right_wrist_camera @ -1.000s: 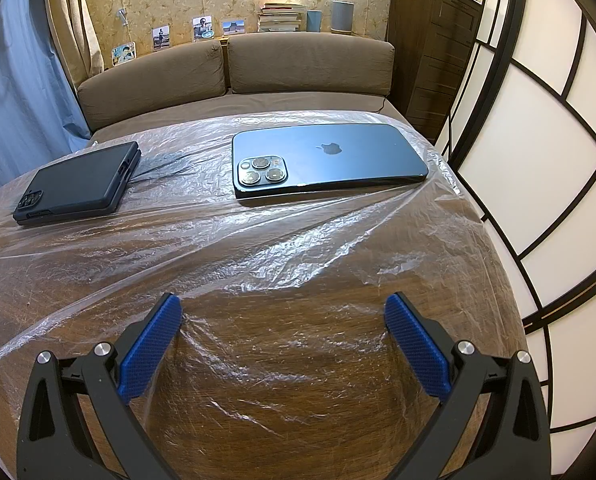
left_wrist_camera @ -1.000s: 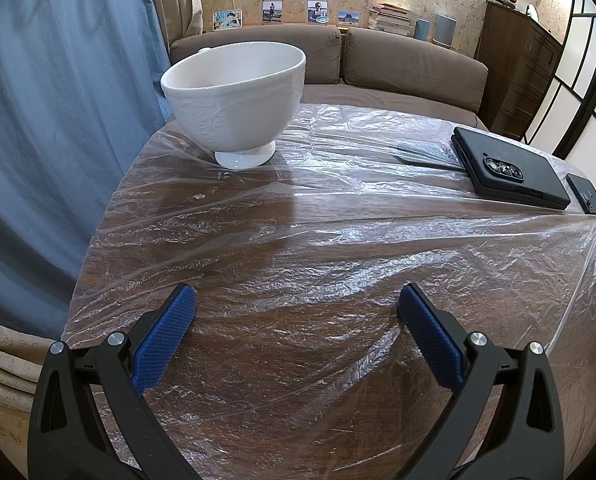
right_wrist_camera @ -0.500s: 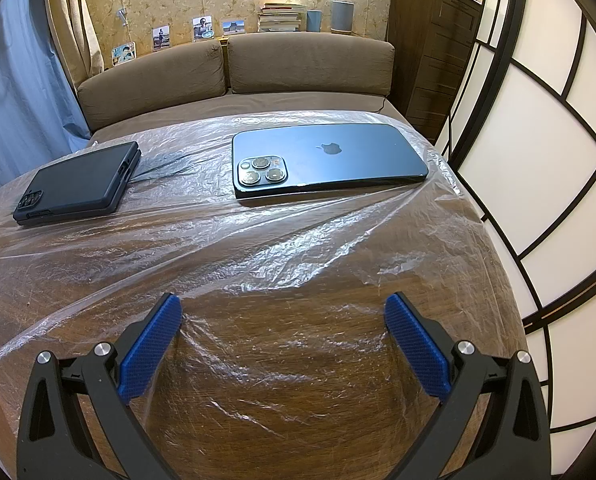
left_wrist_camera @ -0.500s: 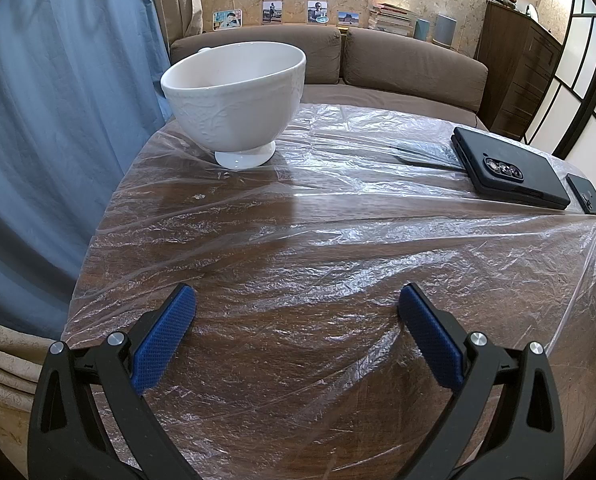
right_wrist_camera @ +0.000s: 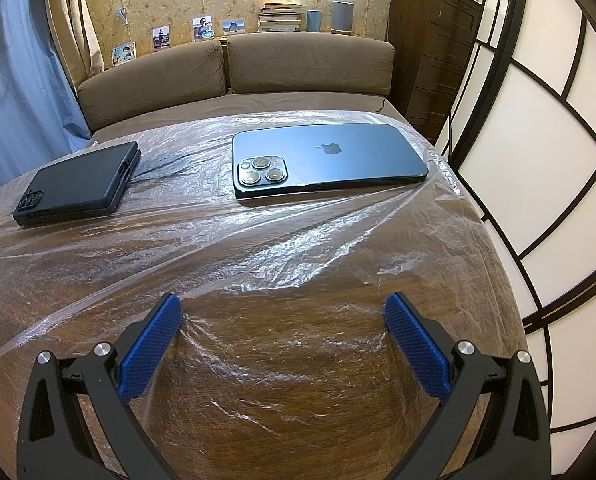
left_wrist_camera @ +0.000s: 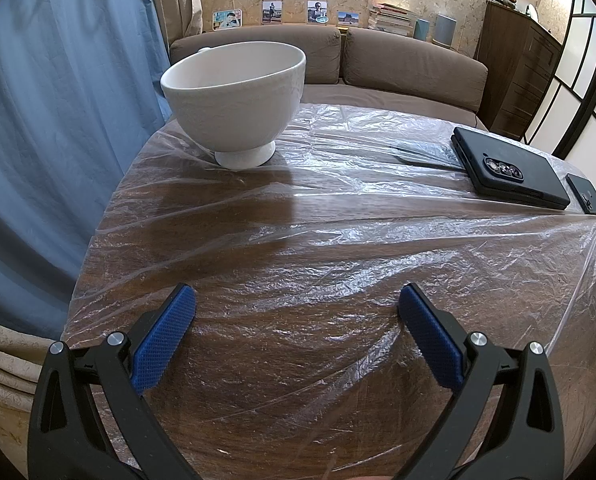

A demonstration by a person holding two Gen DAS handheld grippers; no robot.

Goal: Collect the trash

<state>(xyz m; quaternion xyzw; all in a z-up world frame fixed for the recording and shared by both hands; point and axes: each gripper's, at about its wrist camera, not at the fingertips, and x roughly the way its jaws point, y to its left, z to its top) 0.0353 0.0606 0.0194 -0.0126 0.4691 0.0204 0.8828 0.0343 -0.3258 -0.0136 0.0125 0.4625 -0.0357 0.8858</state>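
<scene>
A thin clear plastic sheet (left_wrist_camera: 338,240) lies crinkled over the round wooden table; it also shows in the right wrist view (right_wrist_camera: 257,248). My left gripper (left_wrist_camera: 295,294) is open and empty, low over the sheet near the table's near edge. My right gripper (right_wrist_camera: 281,302) is open and empty, low over the sheet near the table's right side. A white footed bowl (left_wrist_camera: 233,96) stands on the sheet at the far left, well ahead of the left gripper.
A black cased phone (left_wrist_camera: 506,168) (right_wrist_camera: 77,184) and a blue phone (right_wrist_camera: 326,160) lie on the sheet at the far side. A brown sofa (right_wrist_camera: 233,68) stands behind the table, a blue curtain (left_wrist_camera: 57,120) to the left, and a panelled screen (right_wrist_camera: 538,140) to the right.
</scene>
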